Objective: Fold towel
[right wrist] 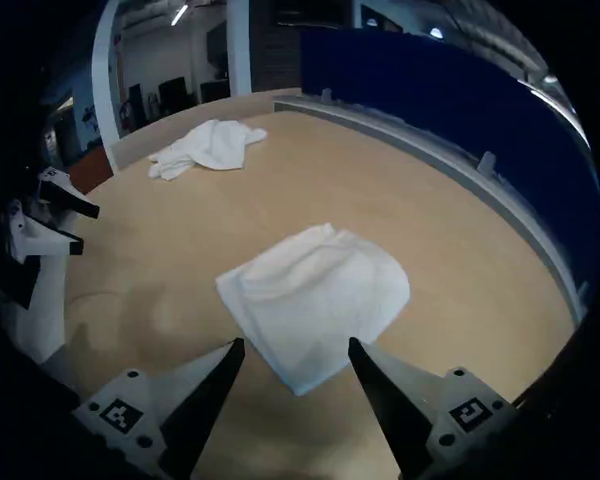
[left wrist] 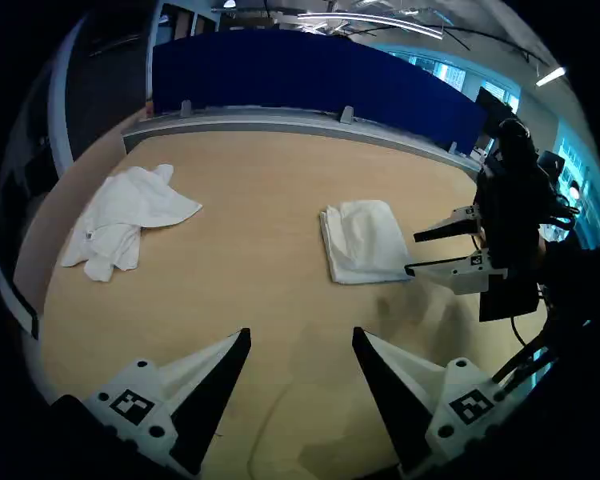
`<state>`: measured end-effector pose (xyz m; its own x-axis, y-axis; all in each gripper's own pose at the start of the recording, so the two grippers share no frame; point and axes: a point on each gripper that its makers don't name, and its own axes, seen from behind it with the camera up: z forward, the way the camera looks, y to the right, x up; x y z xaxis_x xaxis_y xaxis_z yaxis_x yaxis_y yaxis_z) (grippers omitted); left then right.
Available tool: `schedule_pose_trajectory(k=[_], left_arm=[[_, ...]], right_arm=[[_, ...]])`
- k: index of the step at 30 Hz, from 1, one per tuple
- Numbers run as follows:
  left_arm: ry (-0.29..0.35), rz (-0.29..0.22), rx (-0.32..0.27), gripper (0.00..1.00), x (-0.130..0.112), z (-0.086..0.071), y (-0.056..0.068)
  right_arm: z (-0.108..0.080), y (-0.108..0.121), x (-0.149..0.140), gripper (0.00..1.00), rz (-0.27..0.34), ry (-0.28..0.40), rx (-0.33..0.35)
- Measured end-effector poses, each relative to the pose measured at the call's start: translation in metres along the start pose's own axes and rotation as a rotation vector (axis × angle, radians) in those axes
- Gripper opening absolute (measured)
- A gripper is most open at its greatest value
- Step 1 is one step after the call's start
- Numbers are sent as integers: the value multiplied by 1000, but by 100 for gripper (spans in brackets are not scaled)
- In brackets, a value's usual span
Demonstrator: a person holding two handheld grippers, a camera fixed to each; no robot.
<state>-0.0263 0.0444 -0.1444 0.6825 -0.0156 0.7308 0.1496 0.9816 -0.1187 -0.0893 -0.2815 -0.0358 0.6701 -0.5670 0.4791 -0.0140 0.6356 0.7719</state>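
We see a pale wooden tabletop [left wrist: 260, 168] with a blue screen [left wrist: 300, 72] standing along its far edge. The folded towel [left wrist: 364, 240], white and laid in a neat rectangle with a few soft creases, lies flat a little right of the tabletop's middle, well in from the far edge. A second towel [left wrist: 128, 216], also white, sits in a crumpled heap near the far left corner, well apart from the folded towel. The left gripper [left wrist: 300, 332] hangs over the near edge of the tabletop with its jaws wide open and nothing between them; bare wood shows in the gap, and the folded towel is well ahead of its fingertips. In the left gripper view we also find the right gripper [left wrist: 412, 254] by the right edge of the tabletop, its two white fingers pointing at the corner of the folded towel closest to it; its jaws stand apart too. In the right gripper view that corner of the folded towel lies in the gap between the spread fingers, and neither finger presses on the cloth; we cannot tell whether the tips touch it or hover just above. The same view shows the left gripper off to one side, near the tabletop's edge, and the second towel far back by the corner
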Motion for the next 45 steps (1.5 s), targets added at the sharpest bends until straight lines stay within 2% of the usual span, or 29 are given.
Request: schedule_pose_trajectory(k=[11,13,27,29,31,33,35,39,45], left_arm=[[-4,6,-1,94,-5,1,3],[-5,4,-1,94,-6,1,3],[-7,6,-3,94,-6,1,5],[-8,5,-5,94,-7,1,6],[-8,5,-5,94,-7,1,6],[-9,6,-5,94,-7,2,7],[-9,7,-6,94,-7,2,7],[-10,9,-5,94,-7,3,7],[-10,6,-7,94,-6,2,7]], right_arm=[[6,2,-30,100,15,-52,-19],[7,2,-35,96,21,-62,-18],[12,4,-50,57,51,-95,-11],[13,4,-49,49,56,-95,-10],[14,5,-49,34,60,-95,-14],[14,6,-49,24,63,-94,-19],[14,6,-49,23,66,-94,-18],[13,4,-49,10,73,-91,-7],[10,5,-44,7,64,-77,-5]])
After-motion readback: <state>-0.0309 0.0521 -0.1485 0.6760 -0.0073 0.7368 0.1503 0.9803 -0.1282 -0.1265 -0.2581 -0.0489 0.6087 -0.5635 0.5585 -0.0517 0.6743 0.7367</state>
